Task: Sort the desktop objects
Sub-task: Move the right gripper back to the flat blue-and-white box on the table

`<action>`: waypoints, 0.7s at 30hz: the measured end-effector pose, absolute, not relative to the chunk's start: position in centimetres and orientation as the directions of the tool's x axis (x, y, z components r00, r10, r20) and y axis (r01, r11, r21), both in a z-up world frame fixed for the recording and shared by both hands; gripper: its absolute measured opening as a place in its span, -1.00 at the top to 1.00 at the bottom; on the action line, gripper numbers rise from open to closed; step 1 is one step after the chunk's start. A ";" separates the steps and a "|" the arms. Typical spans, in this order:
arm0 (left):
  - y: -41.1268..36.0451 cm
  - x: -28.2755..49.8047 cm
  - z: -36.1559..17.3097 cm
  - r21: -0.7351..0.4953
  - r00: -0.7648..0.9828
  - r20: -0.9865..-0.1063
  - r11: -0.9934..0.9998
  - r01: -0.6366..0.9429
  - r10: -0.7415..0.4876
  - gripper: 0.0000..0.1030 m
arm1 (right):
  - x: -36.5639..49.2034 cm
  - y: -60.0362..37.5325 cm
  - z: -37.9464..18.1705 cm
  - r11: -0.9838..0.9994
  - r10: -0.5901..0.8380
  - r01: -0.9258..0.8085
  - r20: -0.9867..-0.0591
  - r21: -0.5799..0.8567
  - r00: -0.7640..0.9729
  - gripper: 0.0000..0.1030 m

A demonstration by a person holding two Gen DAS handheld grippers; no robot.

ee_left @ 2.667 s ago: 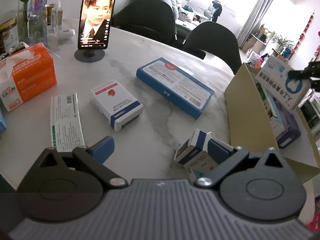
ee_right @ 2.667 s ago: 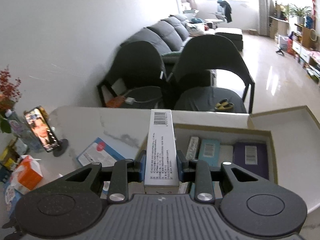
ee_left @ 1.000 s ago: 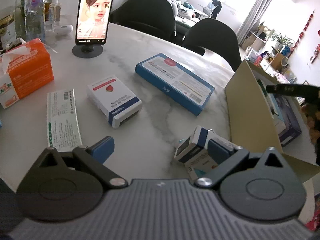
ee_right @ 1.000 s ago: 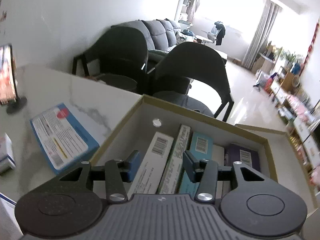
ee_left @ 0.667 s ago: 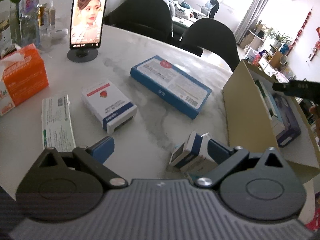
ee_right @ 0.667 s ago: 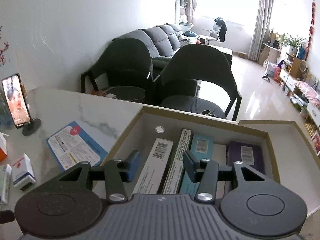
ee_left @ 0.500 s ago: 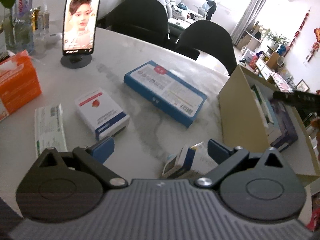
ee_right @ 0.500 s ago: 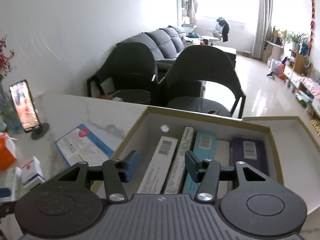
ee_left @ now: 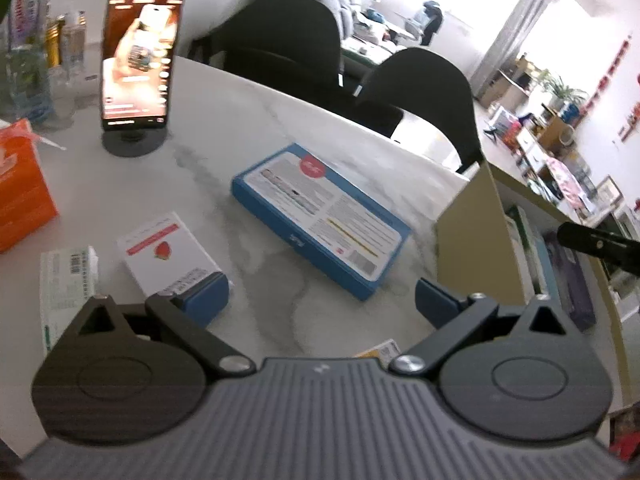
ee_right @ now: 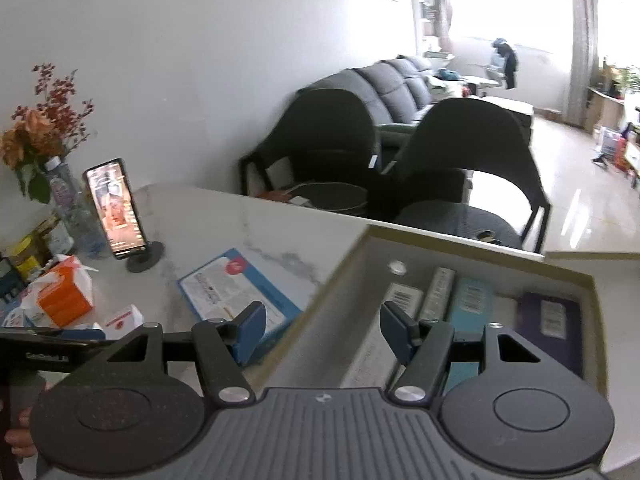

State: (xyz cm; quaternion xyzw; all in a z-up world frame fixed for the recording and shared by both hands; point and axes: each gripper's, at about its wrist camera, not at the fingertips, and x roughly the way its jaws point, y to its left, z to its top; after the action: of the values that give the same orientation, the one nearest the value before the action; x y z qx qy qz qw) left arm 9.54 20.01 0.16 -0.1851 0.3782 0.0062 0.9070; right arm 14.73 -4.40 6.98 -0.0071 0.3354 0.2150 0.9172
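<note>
Two tools are in my hands. My left tool (ee_left: pixel 322 300) is spread wide with nothing between its pads, and it hangs over the marble desk (ee_left: pixel 248 120). My right tool (ee_right: pixel 322 326) is empty too, its jaws opening, and it hangs over the near left edge of the open cardboard box (ee_right: pixel 592 312).

What the next pick turns on, as I judge it: the large blue box (ee_left: pixel 320 216) lies straight ahead of my left tool, flat, its long axis running diagonally from far left to near right, so the pads would have to take it across its short width. My left hand is plainly nearer to it than my right.

On the desk I count one large blue box, one strawberry-marked white box (ee_left: pixel 170 256) just beside my left pad, one green-printed white carton (ee_left: pixel 68 280) to its left, and one small box corner (ee_left: pixel 382 350) peeking out under the tool body. In the cardboard box I count at least four packed items side by side: a white carton (ee_right: pixel 396 300), a pale one, a teal one (ee_right: pixel 470 300) and a purple one (ee_right: pixel 550 320). One phone on a stand (ee_left: pixel 140 56) and one orange tissue pack (ee_left: pixel 20 192) stand at the back.
</note>
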 end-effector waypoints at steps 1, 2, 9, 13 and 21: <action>20.4 9.4 0.1 -0.330 0.714 -0.690 0.930 -0.163 -0.120 -0.97 | 15.0 -4.1 7.1 0.900 0.404 -0.413 -0.620 0.139 0.672 -0.29; 20.7 9.2 0.1 -0.327 0.712 -0.694 0.928 -0.178 -0.107 -0.97 | 15.3 -3.7 7.1 0.892 0.420 -0.427 -0.623 0.149 0.660 -0.29; 23.8 8.1 -0.2 -0.354 0.708 -0.704 0.891 -0.283 -0.055 -0.96 | 17.8 0.4 6.8 0.840 0.478 -0.520 -0.662 0.154 0.577 -0.31; 24.1 8.9 -0.4 -0.427 0.718 -0.686 0.862 -0.272 -0.113 -0.94 | 19.9 3.7 6.0 0.817 0.480 -0.557 -0.706 0.146 0.520 -0.31; 22.0 12.5 -2.6 -0.480 0.725 -0.666 0.844 -0.238 -0.174 -0.90 | 24.2 8.6 3.9 0.803 0.456 -0.570 -0.793 0.171 0.404 -0.31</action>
State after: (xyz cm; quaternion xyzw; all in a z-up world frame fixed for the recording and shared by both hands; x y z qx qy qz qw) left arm 12.51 22.02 -2.60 -0.2784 0.3701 0.0179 0.8861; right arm 24.18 8.63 3.90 -0.0635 0.4512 0.3070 0.8356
